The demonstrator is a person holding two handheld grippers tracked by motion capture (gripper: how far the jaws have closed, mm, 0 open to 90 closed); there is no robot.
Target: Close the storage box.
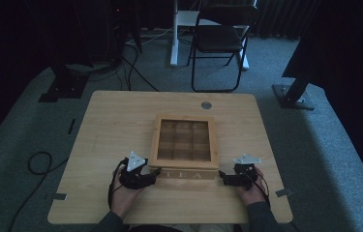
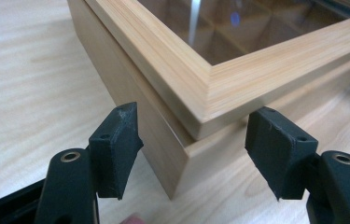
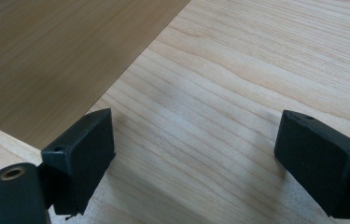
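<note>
A wooden tea box (image 1: 185, 173) with a glass lid lies shut in the middle of the table (image 1: 116, 125), the word TEA on its front face. My left gripper (image 1: 156, 173) is at the box's front left corner. In the left gripper view this gripper (image 2: 196, 123) is open, its jaws standing on either side of the corner of the box (image 2: 238, 88) without pressing on it. My right gripper (image 1: 221, 176) lies at the front right corner. It is open (image 3: 196, 128) over bare tabletop, with the box's side wall (image 3: 46, 60) just to its left.
A round grey grommet (image 1: 206, 105) sits in the table's far edge. Beyond the table stand a black folding chair (image 1: 220, 38) and a white desk leg (image 1: 174, 34). Dark stand bases (image 1: 63, 87) (image 1: 293, 96) and cables (image 1: 38, 162) lie on the grey carpet.
</note>
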